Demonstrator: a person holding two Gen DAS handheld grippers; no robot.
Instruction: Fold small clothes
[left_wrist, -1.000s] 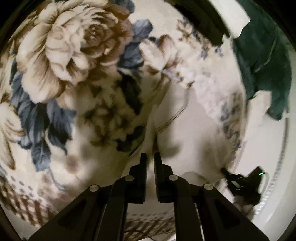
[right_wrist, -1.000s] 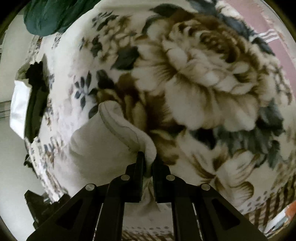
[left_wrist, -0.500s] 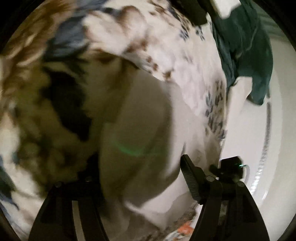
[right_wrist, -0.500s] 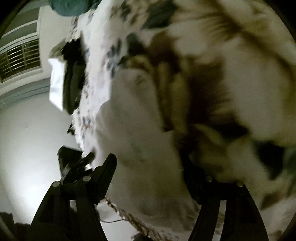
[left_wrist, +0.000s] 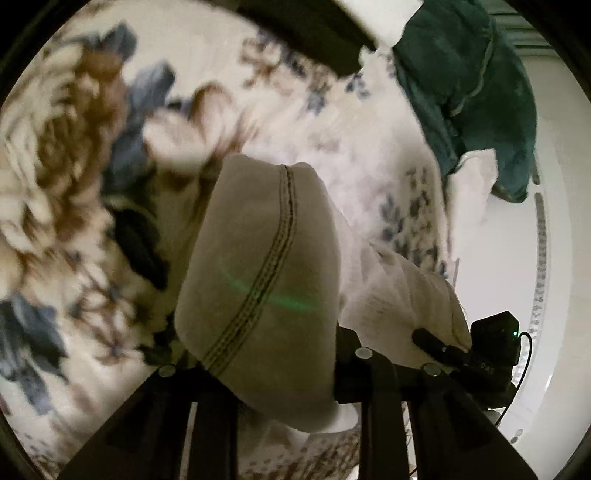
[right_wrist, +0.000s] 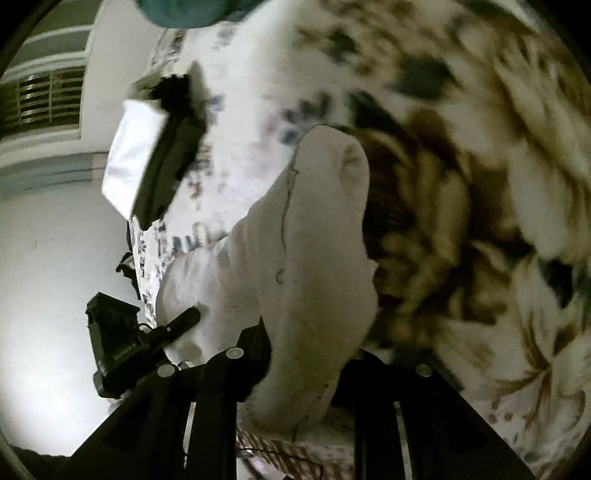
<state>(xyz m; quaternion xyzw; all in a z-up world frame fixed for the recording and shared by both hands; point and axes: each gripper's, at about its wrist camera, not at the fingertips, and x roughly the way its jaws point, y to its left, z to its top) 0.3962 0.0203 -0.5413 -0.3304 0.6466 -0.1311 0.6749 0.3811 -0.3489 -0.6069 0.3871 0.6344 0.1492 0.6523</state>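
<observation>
A small white garment (left_wrist: 266, 266) with a stitched seam lies bunched on a floral blanket (left_wrist: 74, 166). It fills the space between my left gripper's (left_wrist: 258, 354) jaws, which stand wide apart; its near end hides the fingertips. In the right wrist view the same garment (right_wrist: 317, 258) lies between my right gripper's (right_wrist: 306, 347) jaws, also wide apart. Each view shows the other gripper's black body beside the cloth, in the left wrist view (left_wrist: 487, 350) and in the right wrist view (right_wrist: 122, 339).
A dark green cloth (left_wrist: 469, 85) lies at the blanket's far end. A dark flat object with a white sheet (right_wrist: 159, 162) rests near the blanket's edge. A white wall and a window with blinds (right_wrist: 48, 99) lie beyond.
Both grippers were shut on the garment a second ago and have opened wide. The garment now sits bunched and folded over between the jaws, and both cameras have tilted.
</observation>
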